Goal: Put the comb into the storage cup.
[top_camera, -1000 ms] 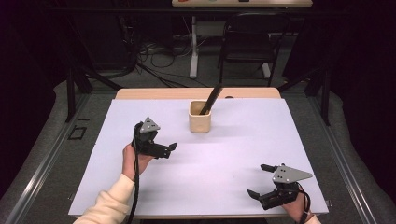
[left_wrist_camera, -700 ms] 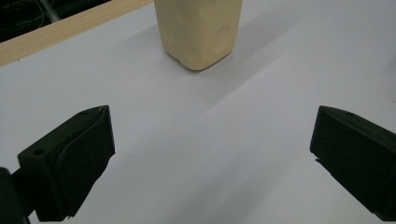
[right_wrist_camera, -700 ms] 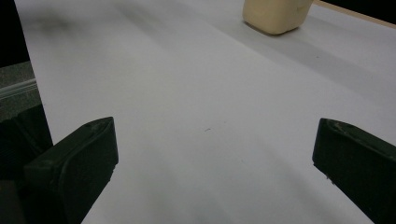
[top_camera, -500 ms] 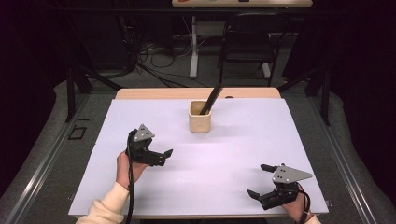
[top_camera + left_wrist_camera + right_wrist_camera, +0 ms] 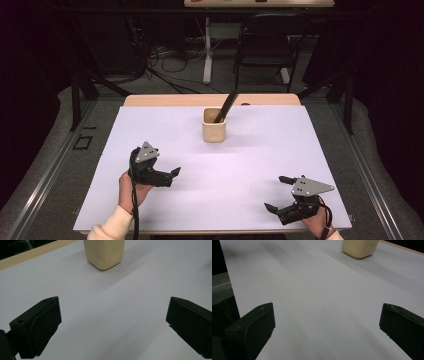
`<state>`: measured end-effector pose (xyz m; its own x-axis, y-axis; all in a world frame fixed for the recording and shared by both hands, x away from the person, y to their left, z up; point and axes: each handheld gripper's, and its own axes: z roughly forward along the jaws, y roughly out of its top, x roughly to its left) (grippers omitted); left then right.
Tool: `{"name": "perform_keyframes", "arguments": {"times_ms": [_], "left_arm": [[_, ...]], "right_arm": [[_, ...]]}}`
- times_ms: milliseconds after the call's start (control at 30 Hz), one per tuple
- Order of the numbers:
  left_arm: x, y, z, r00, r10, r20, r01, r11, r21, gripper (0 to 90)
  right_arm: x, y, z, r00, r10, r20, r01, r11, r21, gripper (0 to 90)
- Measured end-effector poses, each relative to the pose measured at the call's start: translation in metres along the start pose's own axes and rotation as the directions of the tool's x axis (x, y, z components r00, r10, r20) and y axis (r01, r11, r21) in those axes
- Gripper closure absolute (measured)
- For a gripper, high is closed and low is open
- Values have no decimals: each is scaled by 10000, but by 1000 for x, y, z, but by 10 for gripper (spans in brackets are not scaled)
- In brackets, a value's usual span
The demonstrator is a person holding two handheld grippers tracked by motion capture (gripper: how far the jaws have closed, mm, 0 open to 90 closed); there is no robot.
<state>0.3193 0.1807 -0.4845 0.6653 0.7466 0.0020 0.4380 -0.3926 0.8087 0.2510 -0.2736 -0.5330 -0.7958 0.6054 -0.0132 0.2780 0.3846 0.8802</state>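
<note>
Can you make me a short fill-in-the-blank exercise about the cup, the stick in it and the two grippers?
1. The dark stick leans inside the beige square ____.
2. The cup stands on the ____ sheet covering the table.
3. The left gripper and the right gripper both have their jaws ____.

Missing words: cup; white; open

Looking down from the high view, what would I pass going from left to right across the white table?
Left gripper held in a hand → beige cup with a dark stick-like tool leaning out of it → right gripper, low at the table's near right corner.
</note>
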Motion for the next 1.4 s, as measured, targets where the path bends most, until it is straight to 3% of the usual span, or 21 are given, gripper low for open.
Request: {"name": "perform_keyframes", "arguments": {"times_ms": [767,967,1400], "left_arm": [[-5,-32,-29,9981,-554,-275,537,9968,-592,0],[-6,-39,-32,9969,-774,-170,762,9953,-594,0],[-14,-49,-39,9968,-766,-237,745,9939,-814,0]], "right_arm": [[1,0,0,10000,-6,66,5,10000,8,0],[1,0,1,10000,-25,74,25,10000,27,0],[1,0,1,10000,-19,98,19,10000,42,0]]}}
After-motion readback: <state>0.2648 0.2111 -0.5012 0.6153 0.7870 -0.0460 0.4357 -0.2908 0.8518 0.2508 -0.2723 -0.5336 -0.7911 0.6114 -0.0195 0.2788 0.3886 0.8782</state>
